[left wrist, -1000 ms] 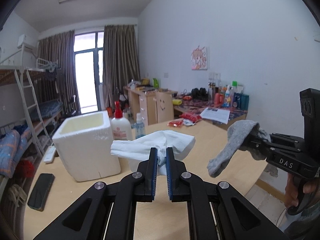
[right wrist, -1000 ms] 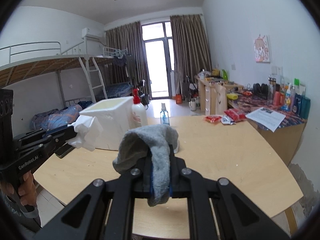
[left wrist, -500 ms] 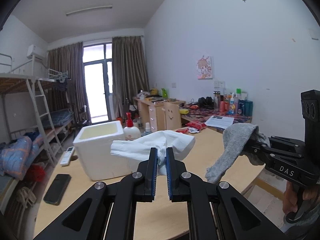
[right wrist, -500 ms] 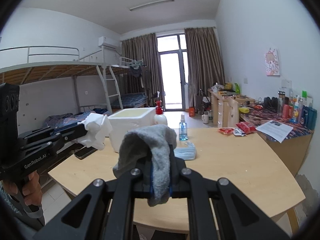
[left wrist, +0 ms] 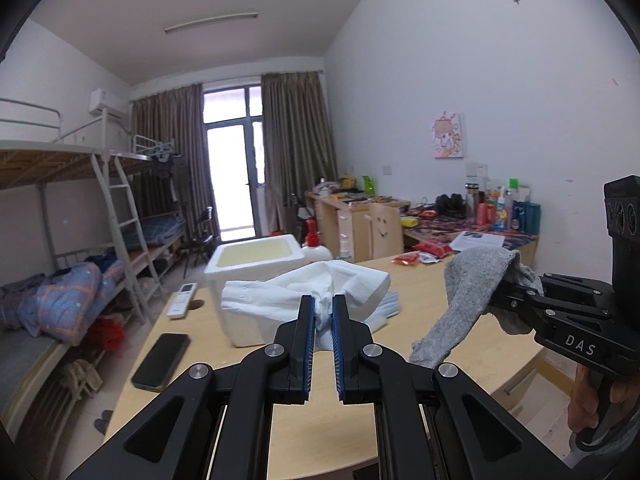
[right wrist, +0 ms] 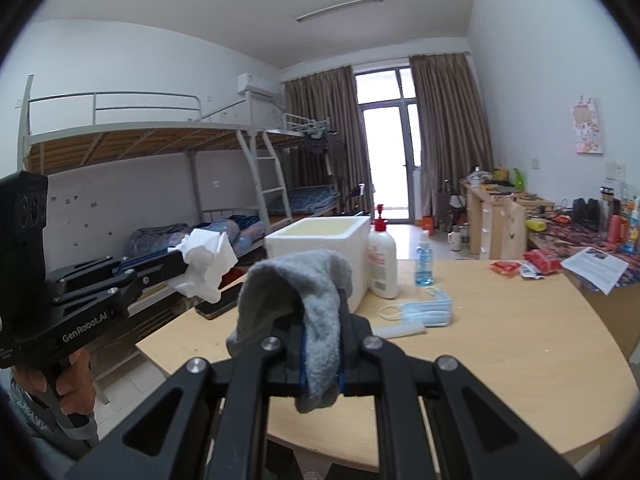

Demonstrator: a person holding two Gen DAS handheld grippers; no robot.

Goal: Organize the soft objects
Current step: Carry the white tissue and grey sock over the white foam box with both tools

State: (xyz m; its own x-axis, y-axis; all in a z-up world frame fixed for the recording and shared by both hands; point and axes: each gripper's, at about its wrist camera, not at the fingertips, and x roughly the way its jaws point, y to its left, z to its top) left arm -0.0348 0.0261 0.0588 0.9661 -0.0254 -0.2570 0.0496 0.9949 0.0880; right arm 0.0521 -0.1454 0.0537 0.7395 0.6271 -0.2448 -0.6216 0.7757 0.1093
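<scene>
left wrist view: the left gripper [left wrist: 321,312], its two blue-padded fingers [left wrist: 306,344] drawn close together, pinches a bunched fold of the white cloth [left wrist: 308,292]; the cloth spreads out beyond the fingertips, held in the air above the wooden table [left wrist: 312,432]. at the right edge, the right gripper [left wrist: 500,300], carried by a hand [left wrist: 596,404], is clamped on the grey sock [left wrist: 464,300], whose free end droops toward the table's edge without touching it. behind the cloth stands the white foam box [left wrist: 256,264], open at the top, with a red-capped pump bottle [left wrist: 314,246] just beside it. a black phone [left wrist: 162,360] lies flat on the table's near left part, and a white remote [left wrist: 184,300] lies beyond it

right wrist view: the right gripper [right wrist: 322,364], jaws closed, grips the grey sock [right wrist: 304,292], which is draped over the fingertips and hangs down on both sides. at left, the left gripper [right wrist: 182,270], carried by a hand [right wrist: 76,376], holds the crumpled white cloth [right wrist: 206,260] off to the table's left side. on the wooden table [right wrist: 500,344] lie blue face masks [right wrist: 428,308], near the foam box [right wrist: 320,240], the pump bottle [right wrist: 382,260] and a small clear spray bottle [right wrist: 425,260]. red snack packets [right wrist: 524,266] and a printed sheet [right wrist: 596,268] lie toward the far right
</scene>
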